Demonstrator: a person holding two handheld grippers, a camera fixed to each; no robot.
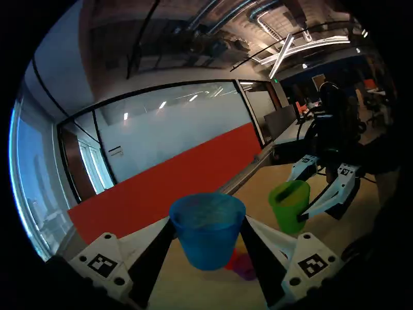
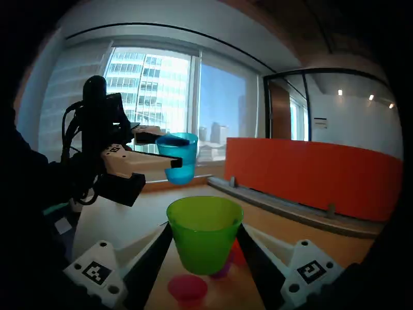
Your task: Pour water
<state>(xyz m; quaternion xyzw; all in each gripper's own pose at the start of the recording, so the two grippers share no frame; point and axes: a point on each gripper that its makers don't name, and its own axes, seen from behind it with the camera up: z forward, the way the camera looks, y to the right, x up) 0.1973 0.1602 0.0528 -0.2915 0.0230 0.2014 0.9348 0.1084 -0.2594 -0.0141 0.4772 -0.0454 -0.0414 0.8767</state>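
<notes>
Probably light, thin plastic: left gripper [image 1: 207, 223] pinches the blue cup [image 1: 207, 245] mid-wall, right gripper [image 2: 204, 228] pinches the green cup [image 2: 204, 250]; squeeze gently, walls look slippery.

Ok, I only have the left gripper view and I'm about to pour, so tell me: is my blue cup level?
Observer: Seen side-on in the right gripper view, the blue cup is roughly upright between the fingers of the left gripper, not tipped.
Operator: What's the pink blur behind my cup?
Observer: A pink cup standing on the table, right under the raised green cup.
</notes>
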